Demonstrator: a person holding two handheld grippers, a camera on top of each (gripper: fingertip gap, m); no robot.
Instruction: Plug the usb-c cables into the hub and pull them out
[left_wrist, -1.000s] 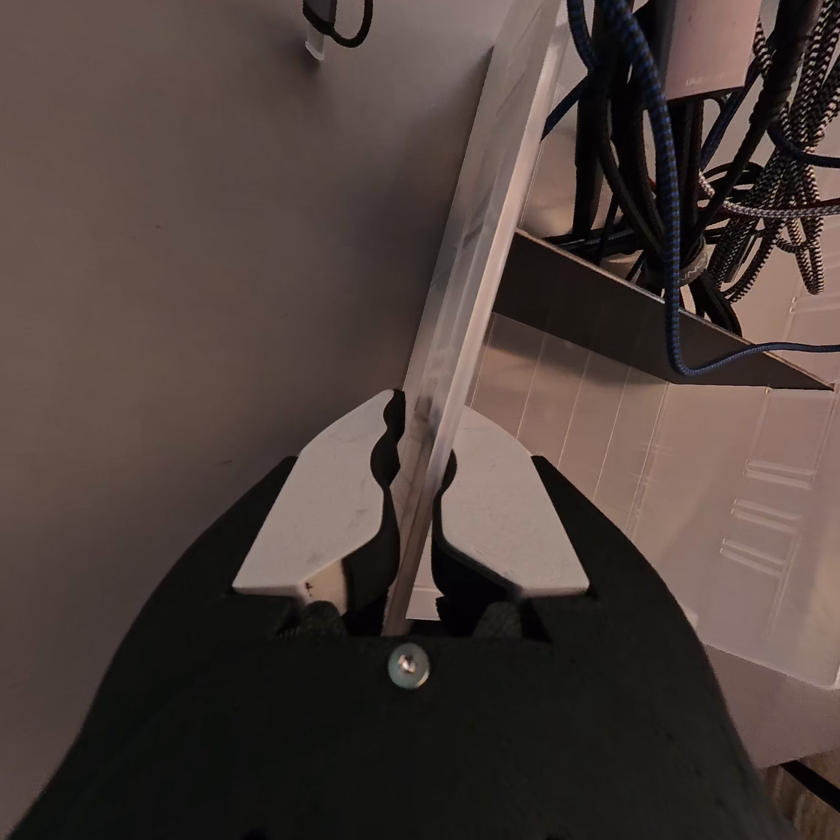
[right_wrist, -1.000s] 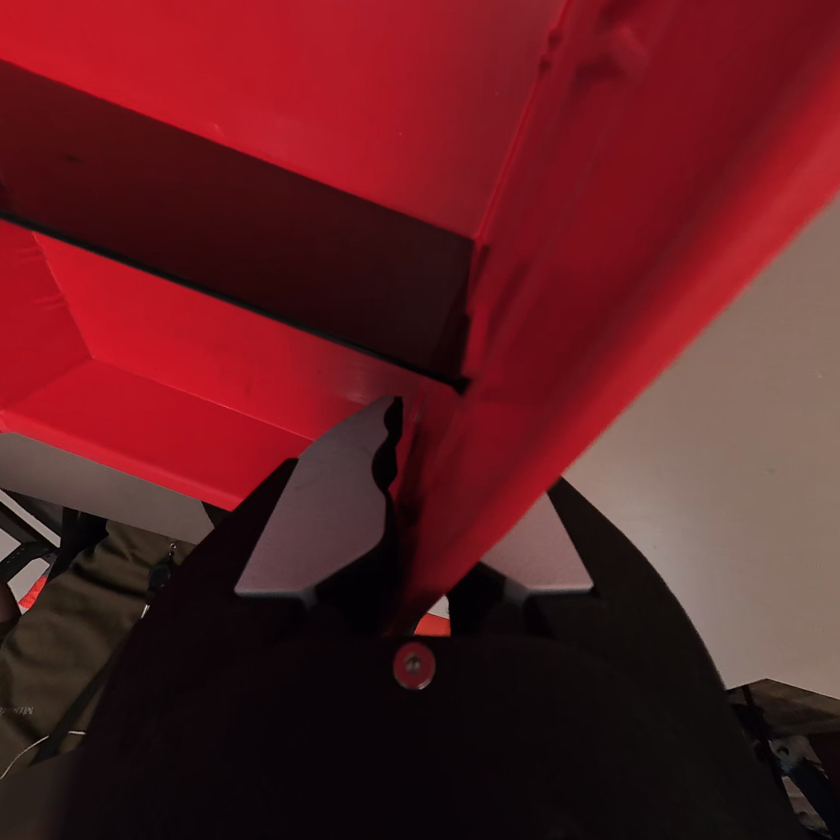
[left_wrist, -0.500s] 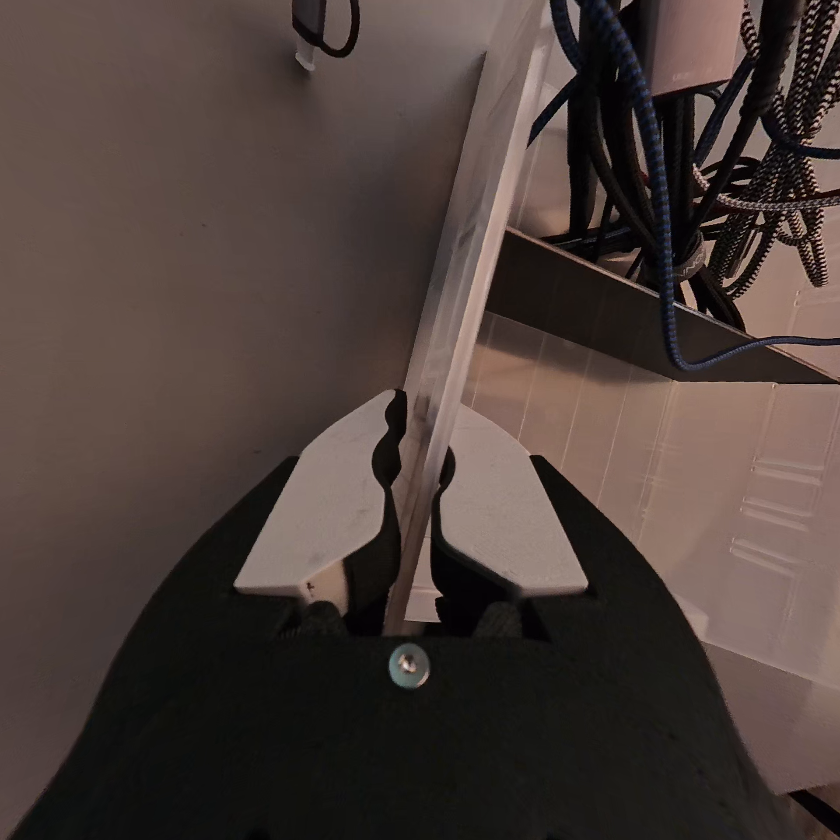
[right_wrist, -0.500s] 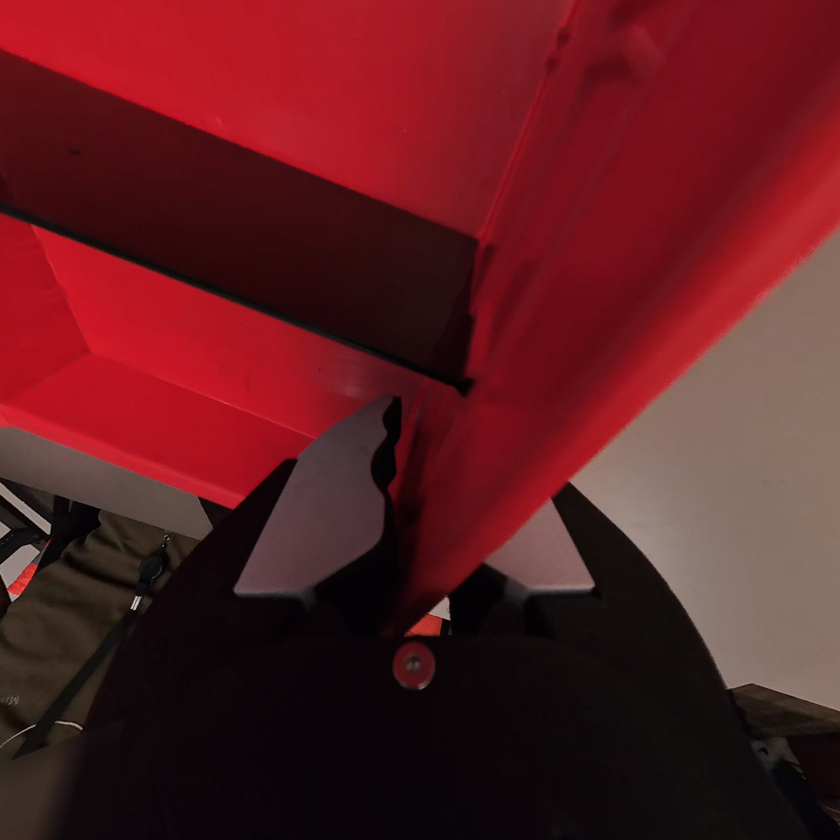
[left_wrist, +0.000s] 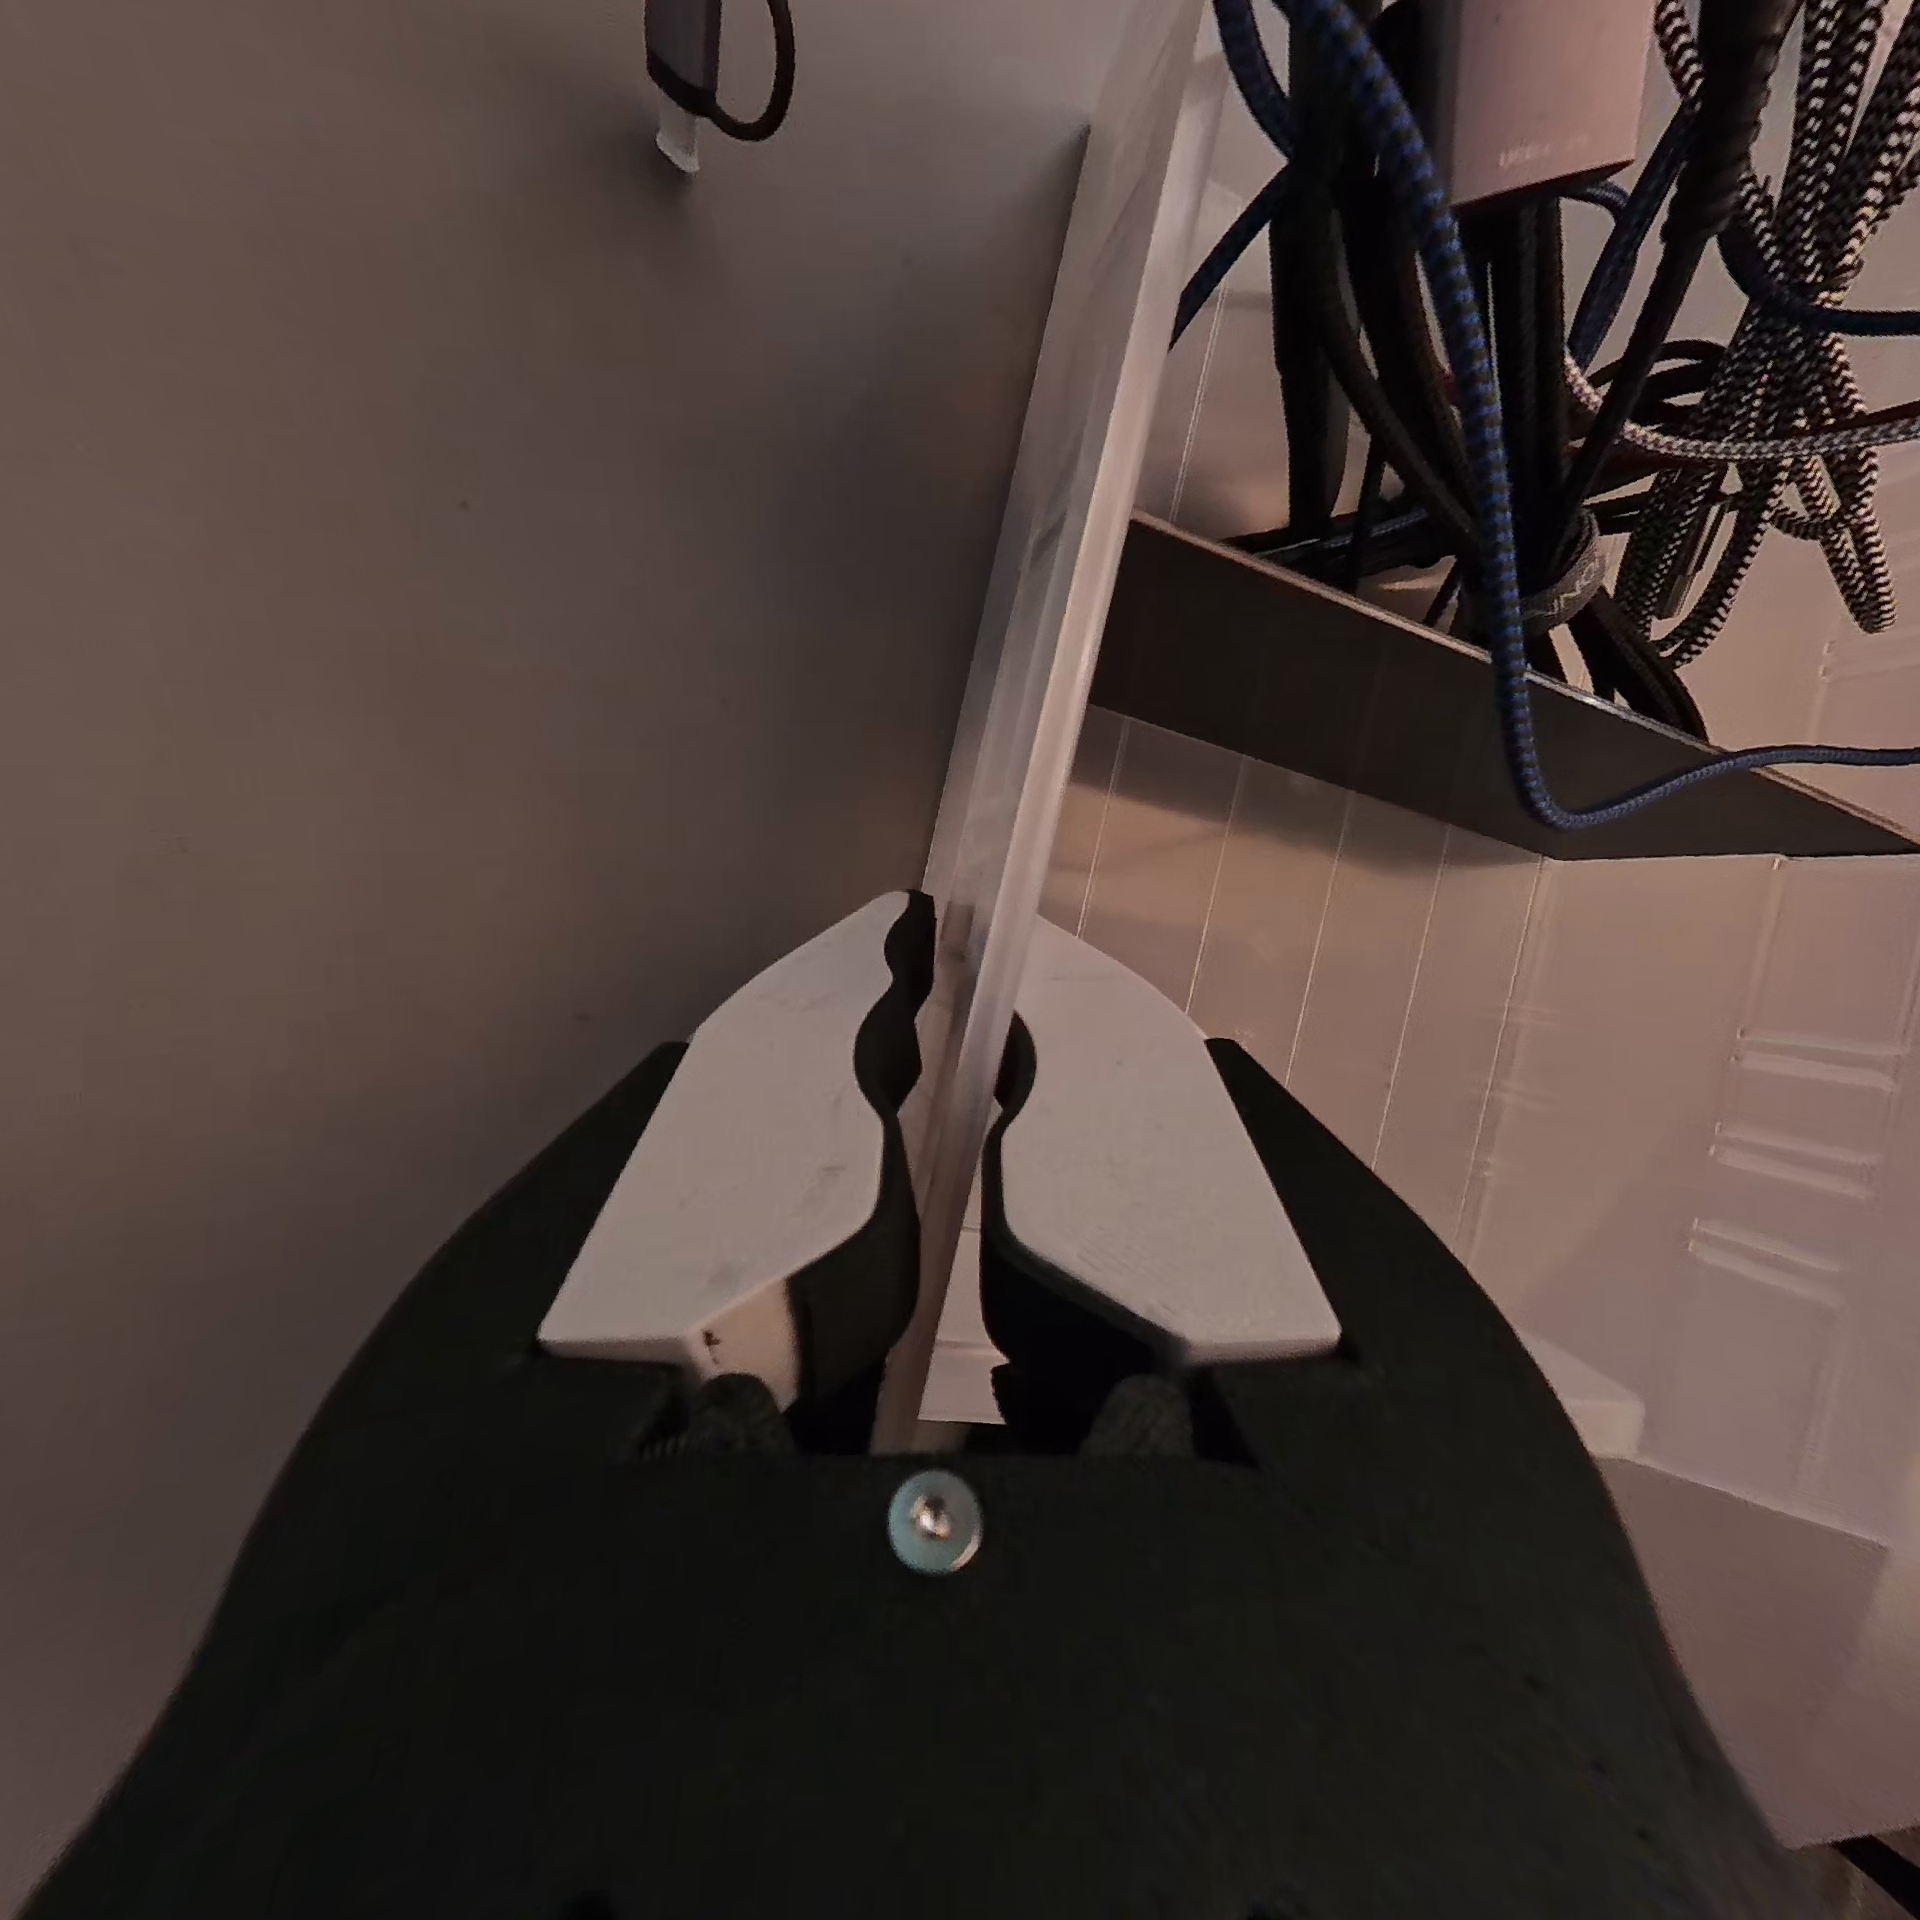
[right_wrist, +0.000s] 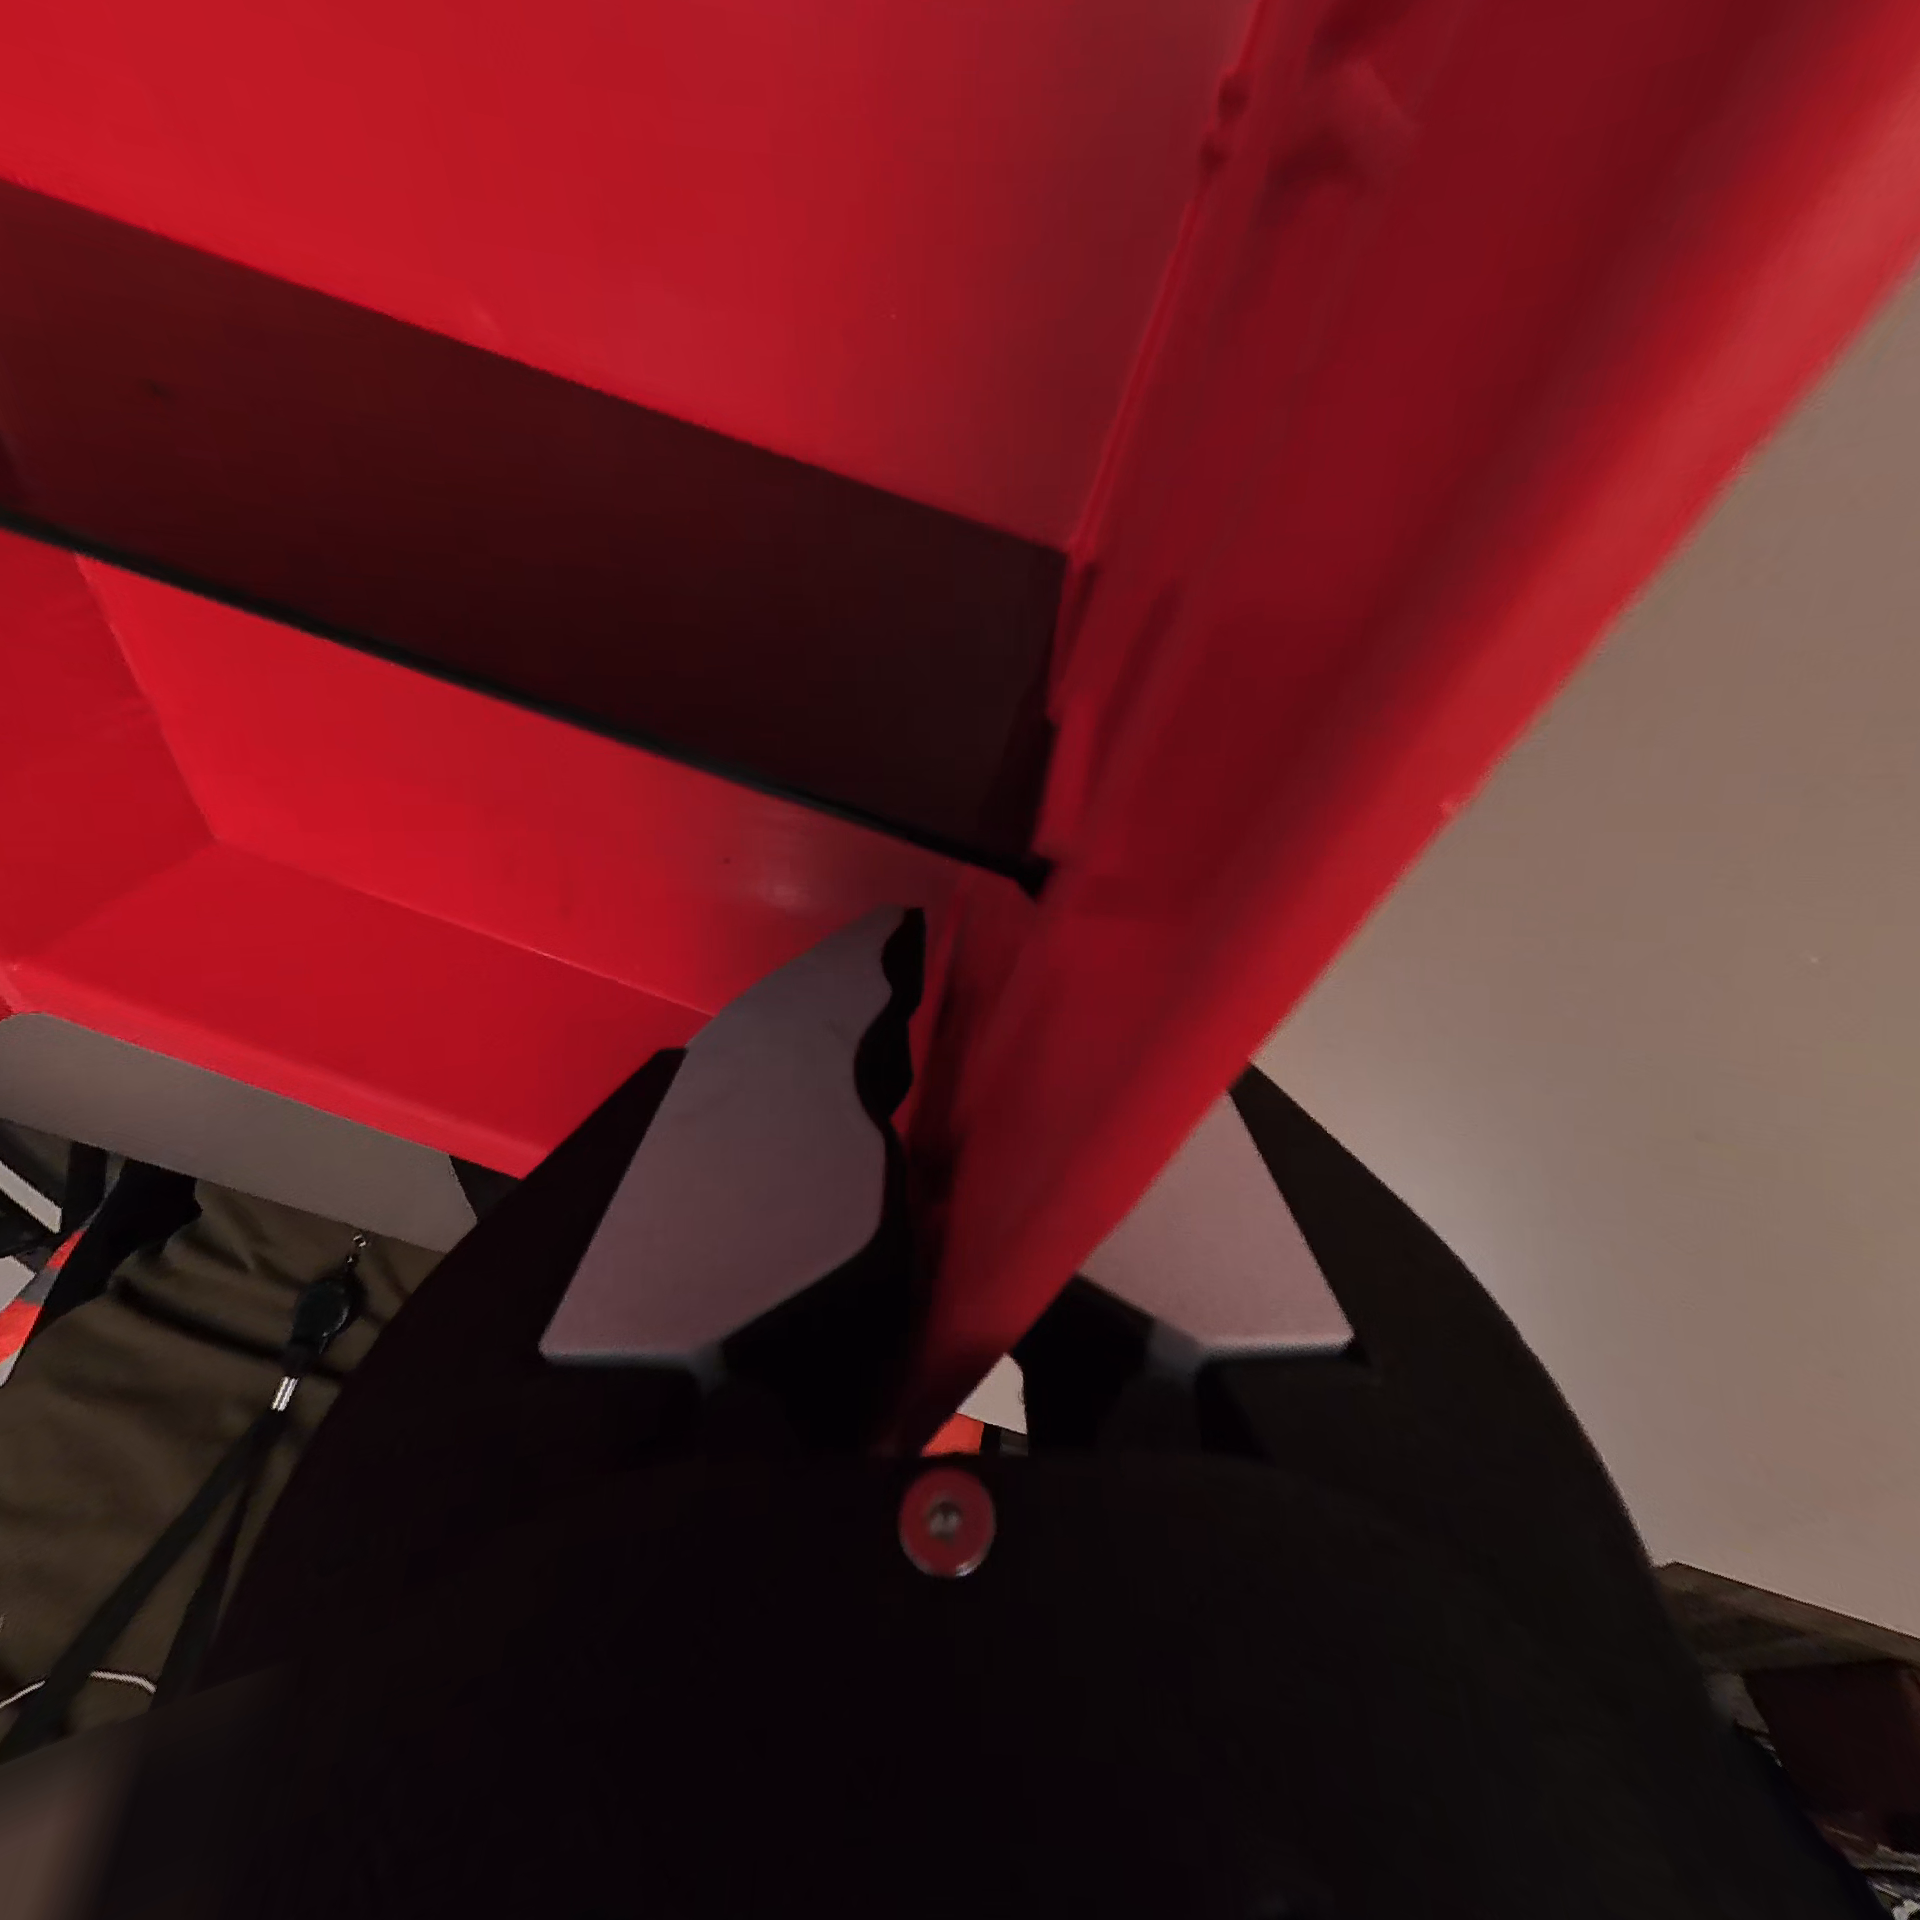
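Your left gripper (left_wrist: 961, 1049) is clamped on the side wall of a clear plastic bin (left_wrist: 1049, 665), and this wall runs away from the jaws, up and a little to the right. Your right gripper (right_wrist: 935, 1049) is clamped in the same way on the wall of a red bin (right_wrist: 1299, 727); its right finger is mostly hidden behind that wall.

The task's things lie ahead and to the right of the left jaws, inside the clear bin. A tangle of cables (left_wrist: 1538, 436), some black, one blue braided and some black-and-white braided, hangs there with its long axis roughly top to bottom in the left wrist view. A pale box, probably the hub (left_wrist: 1538, 94), sits at the top of the tangle. One more connector with a black loop of cable (left_wrist: 707, 73) lies outside the bin, at the upper left on the grey surface (left_wrist: 416, 520).

I judge the left gripper to be the nearer one, but it must first let go of the wall before it can reach a plug.

Only the left wrist view shows the cables and the hub. The right wrist view shows only the inside of the red bin, with no cables visible there, and below it a person's olive clothing (right_wrist: 156, 1403).
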